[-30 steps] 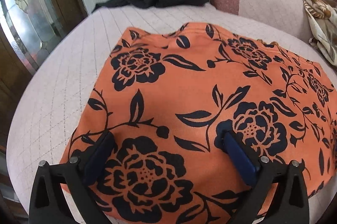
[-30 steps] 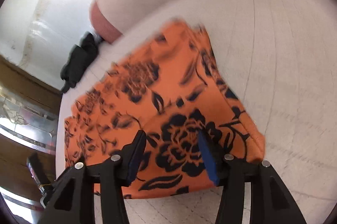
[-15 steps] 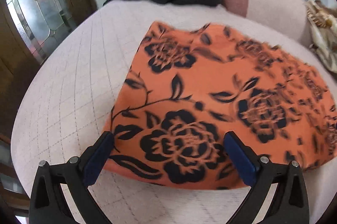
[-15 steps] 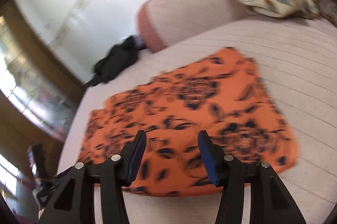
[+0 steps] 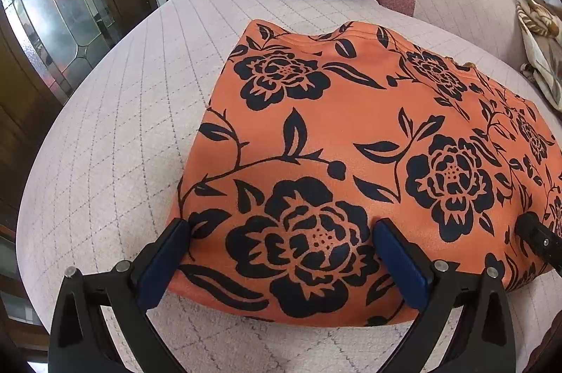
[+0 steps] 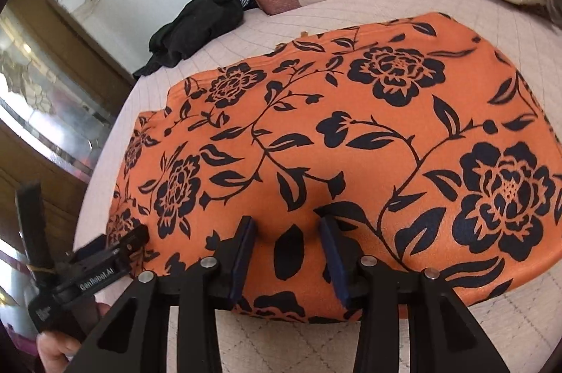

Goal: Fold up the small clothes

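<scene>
Sofa (image 5: 116, 134): orange garment (image 5: 351, 134) under both hand-held grippers.

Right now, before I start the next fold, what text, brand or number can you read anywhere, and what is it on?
"GenRobot.AI": white letters along the black body of the left gripper, seen in the right wrist view.
A second white mark near that body's lower end: too cropped to read.
Orange black-flowered garment: print only, no text.

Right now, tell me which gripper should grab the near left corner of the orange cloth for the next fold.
Left, probably. The left gripper is open and straddles that corner of the orange cloth, one finger just off its edge. The right gripper sits over the middle of the near edge, farther from it.
</scene>
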`<state>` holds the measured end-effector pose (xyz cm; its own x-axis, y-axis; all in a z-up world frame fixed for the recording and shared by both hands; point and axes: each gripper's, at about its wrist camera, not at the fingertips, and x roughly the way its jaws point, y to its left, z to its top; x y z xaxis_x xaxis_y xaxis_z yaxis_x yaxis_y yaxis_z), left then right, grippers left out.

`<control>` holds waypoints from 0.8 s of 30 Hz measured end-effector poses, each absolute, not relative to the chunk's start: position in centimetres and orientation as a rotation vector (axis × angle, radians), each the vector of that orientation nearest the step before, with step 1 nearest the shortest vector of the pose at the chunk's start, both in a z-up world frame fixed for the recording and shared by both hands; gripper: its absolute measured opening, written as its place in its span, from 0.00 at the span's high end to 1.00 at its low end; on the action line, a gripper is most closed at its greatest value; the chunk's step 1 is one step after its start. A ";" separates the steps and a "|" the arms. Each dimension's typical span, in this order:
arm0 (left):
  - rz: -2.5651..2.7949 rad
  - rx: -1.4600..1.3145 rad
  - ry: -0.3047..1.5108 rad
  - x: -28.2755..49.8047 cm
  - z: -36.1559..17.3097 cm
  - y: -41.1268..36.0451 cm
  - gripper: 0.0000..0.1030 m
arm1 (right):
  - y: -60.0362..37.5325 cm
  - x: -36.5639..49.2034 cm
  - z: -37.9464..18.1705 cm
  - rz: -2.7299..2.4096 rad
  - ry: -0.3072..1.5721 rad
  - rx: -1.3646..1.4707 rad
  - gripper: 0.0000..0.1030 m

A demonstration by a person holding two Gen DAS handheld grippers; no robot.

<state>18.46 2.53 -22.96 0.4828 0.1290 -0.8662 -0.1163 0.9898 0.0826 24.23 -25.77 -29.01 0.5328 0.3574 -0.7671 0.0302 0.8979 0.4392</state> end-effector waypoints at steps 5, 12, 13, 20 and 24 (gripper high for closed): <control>0.152 0.015 1.054 18.2 -23.2 2.6 0.00 | -25.6 24.2 -29.1 0.194 0.992 0.425 0.58; 0.149 0.017 1.058 18.1 -23.0 2.4 0.00 | -25.6 24.1 -28.8 0.199 0.992 0.417 0.58; 0.144 0.015 1.056 18.1 -22.8 2.5 0.00 | -25.6 24.1 -28.7 0.204 0.988 0.420 0.58; 0.148 -0.071 0.961 15.3 -20.6 6.1 0.00 | -24.9 23.1 -26.1 0.289 0.881 0.431 0.60; 0.151 -0.296 1.026 13.2 -21.6 9.9 0.00 | -23.2 23.4 -27.5 0.298 0.961 0.387 0.60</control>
<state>13.18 9.90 -21.55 0.5120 -0.0139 -0.8589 -0.2613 0.9500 -0.1711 23.41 -23.19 -27.48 0.5406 0.4122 -0.7333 -0.0752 0.8919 0.4459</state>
